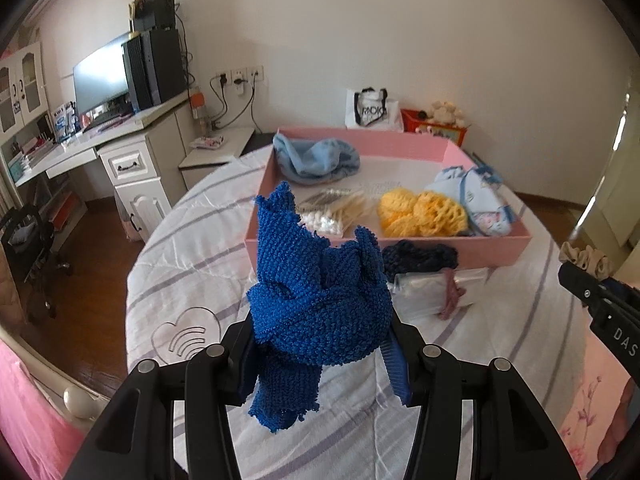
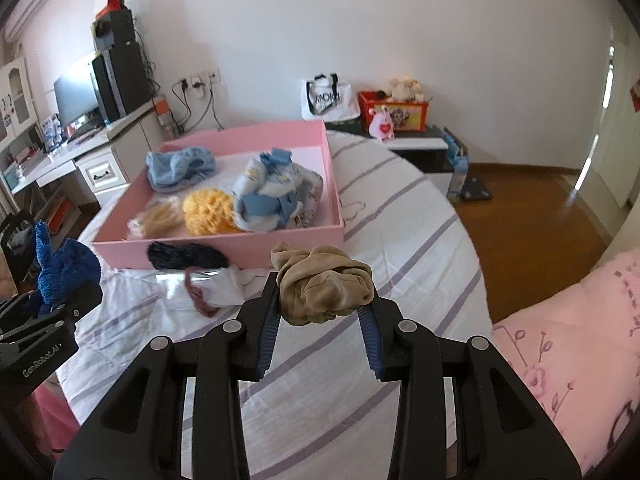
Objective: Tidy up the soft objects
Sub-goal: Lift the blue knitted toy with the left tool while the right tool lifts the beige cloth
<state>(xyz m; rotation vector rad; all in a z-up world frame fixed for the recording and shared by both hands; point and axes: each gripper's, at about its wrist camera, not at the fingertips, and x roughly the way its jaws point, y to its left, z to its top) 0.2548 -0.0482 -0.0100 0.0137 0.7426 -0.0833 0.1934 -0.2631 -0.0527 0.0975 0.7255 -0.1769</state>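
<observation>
My left gripper is shut on a bright blue knitted cloth and holds it above the bed, in front of the pink box. My right gripper is shut on a beige scrunchie, also held above the bed near the box. The box holds a light blue hat, yellow crochet pieces, a pale blue baby garment and a pack of cotton swabs. A dark navy knit piece lies on the bed against the box's front wall.
A clear plastic bag with a mauve hair band lies on the striped white bedspread. A desk with monitor stands at left. A white bag and toy box sit by the far wall. A pink quilt is at right.
</observation>
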